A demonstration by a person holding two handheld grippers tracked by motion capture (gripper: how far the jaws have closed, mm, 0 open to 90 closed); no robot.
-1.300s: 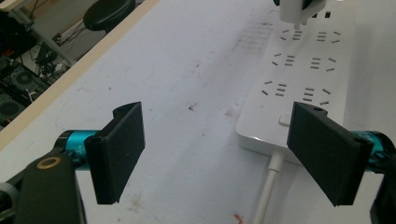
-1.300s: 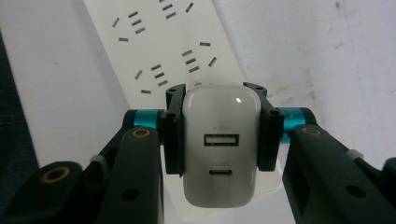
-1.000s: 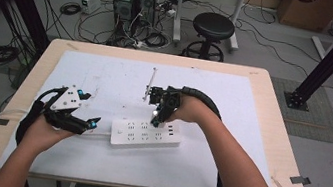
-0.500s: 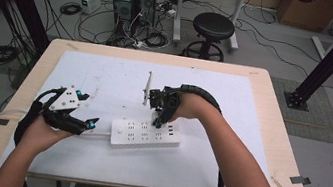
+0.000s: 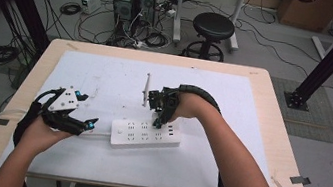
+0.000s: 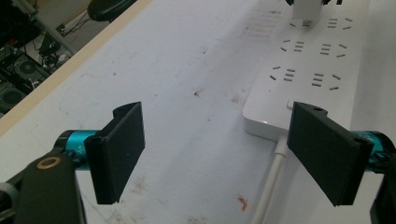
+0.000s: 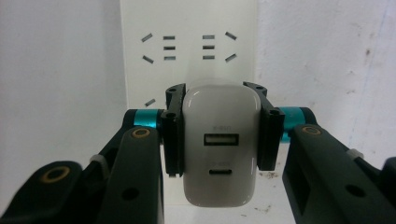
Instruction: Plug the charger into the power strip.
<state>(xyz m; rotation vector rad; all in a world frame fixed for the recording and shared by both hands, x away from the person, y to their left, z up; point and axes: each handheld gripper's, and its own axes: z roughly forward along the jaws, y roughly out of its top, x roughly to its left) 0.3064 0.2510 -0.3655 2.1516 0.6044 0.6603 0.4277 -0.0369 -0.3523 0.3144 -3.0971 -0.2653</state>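
Right gripper (image 7: 220, 140): black flat pads pinching one white charger (image 7: 220, 154), one pad per side. Charger is a smooth plastic block with rounded corners, two ports on the face toward the camera: one rectangular, one small oval below it. Directly beyond the jaws sits one white power strip (image 7: 187, 28), glossy and flat, slotted sockets in rows. In the high view this gripper (image 5: 160, 118) points down over the strip (image 5: 145, 134), the charger at the strip's top surface; can't tell whether it's seated.

Left gripper (image 6: 219, 144): jaws spread wide, nothing between the pads. Pads matte black, rectangular, on teal hubs. Strip's near end (image 6: 299, 70) lies ahead, toward the right-hand pad, its white round cable (image 6: 271, 182) running just inside that pad. Beneath: white table sheet (image 6: 187, 93), scuffed and spotted.
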